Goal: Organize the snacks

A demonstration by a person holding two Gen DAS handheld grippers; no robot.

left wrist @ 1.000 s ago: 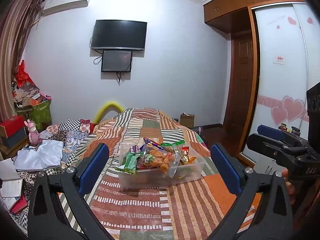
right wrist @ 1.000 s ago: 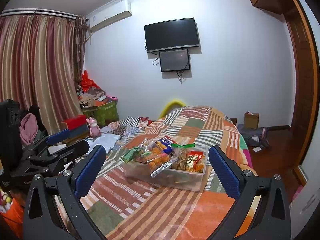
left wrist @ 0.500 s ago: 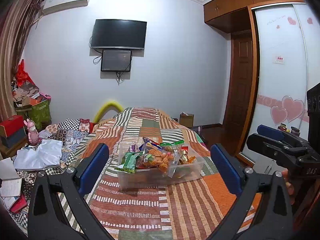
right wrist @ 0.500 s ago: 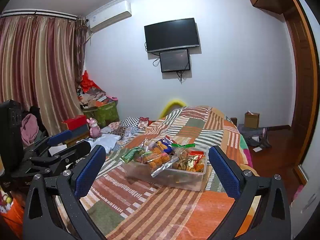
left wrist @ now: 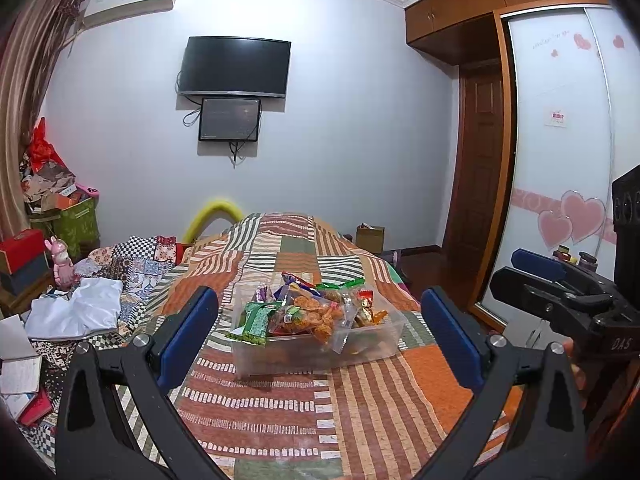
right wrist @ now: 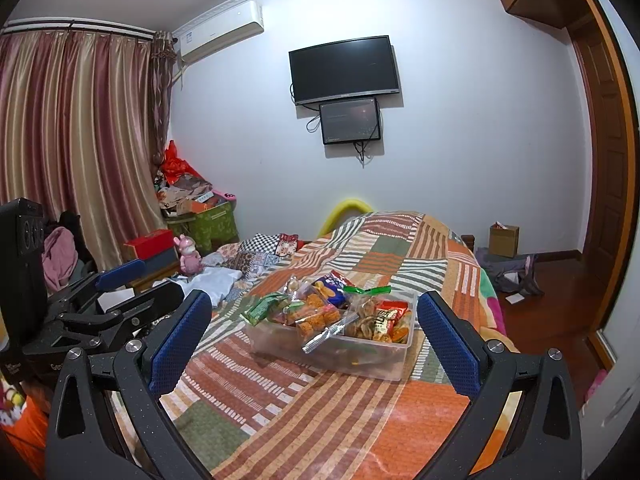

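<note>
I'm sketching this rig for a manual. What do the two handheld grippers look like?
The left gripper and right gripper match: speckled black triangular fingers with cut-out slots, silver bolts, and blue textured pads. The right gripper's body carries white lettering, seemingly "DAS". No cables or sleeves show.

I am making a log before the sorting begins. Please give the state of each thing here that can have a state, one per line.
Left tool: open, empty.
Right tool: open, empty.
Clear bin: lidless, heaped with snack packets, on the bed.
Television: screen dark.
Small screen: dim, unclear whether on.
Curtains: drawn shut.
Cardboard box: flaps open.
</note>
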